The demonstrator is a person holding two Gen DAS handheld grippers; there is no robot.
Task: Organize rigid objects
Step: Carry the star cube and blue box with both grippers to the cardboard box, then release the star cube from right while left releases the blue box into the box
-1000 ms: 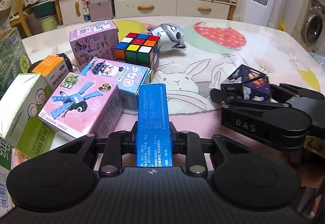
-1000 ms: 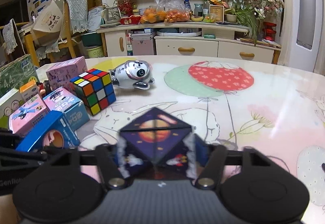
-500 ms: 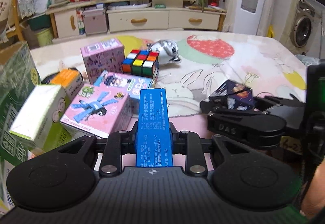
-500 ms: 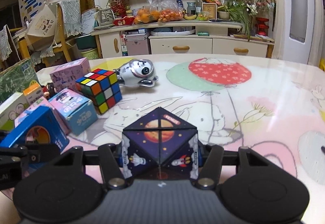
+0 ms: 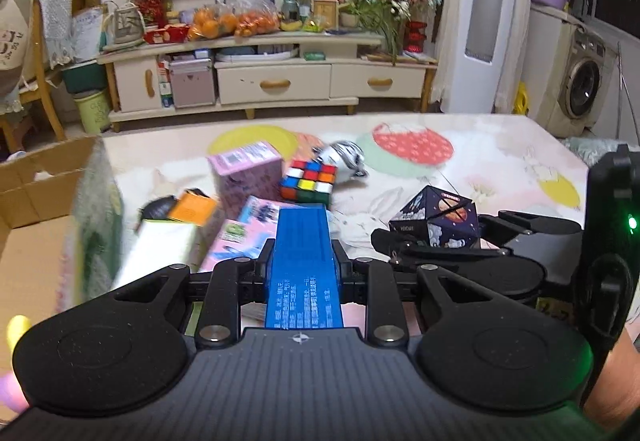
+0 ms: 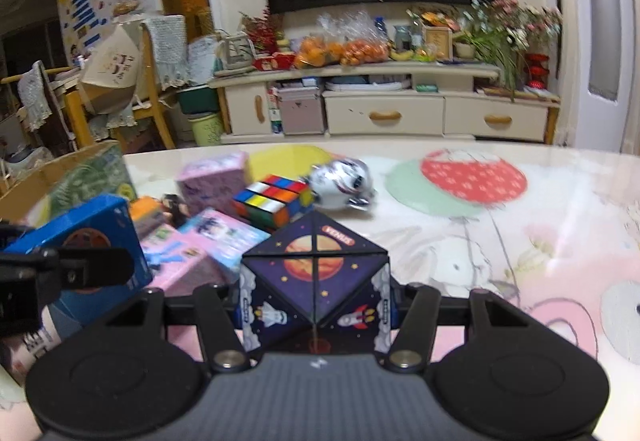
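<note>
Spreading under both cameras is a table (image 6: pixel 560 241) covered in a pastel cloth printed with balloons and rabbits, and the step in hand looks like carrying two picked pieces off toward the cardboard box (image 5: pixel 28 225) at the left edge.

To do this well, both loads should be travelling high enough to clear the cluster of cartons, and the two tools, which are sitting close side by side, should be keeping apart so neither load knocks the other. Releasing should wait until each piece is over the box floor.

Nearest in its own view, the left gripper (image 5: pixel 303 273) is clamping a narrow blue box (image 5: pixel 303 265) across its short width, jaws drawn in about as tight as they go, with the box jutting forward along the fingers. Beside it, the right gripper (image 6: pixel 316 311) is pinching a dark space-print puzzle cube (image 6: pixel 316 273) from both sides, jaws only modestly apart and pressed against its flanks.

Just beyond, pink toy boxes (image 6: pixel 188 253) are lying tumbled together. Further on, a Rubik's cube (image 5: pixel 309 183) is resting beside a silver toy figure (image 6: pixel 344 183). Farthest back, a cream sideboard is standing under a dark television.
</note>
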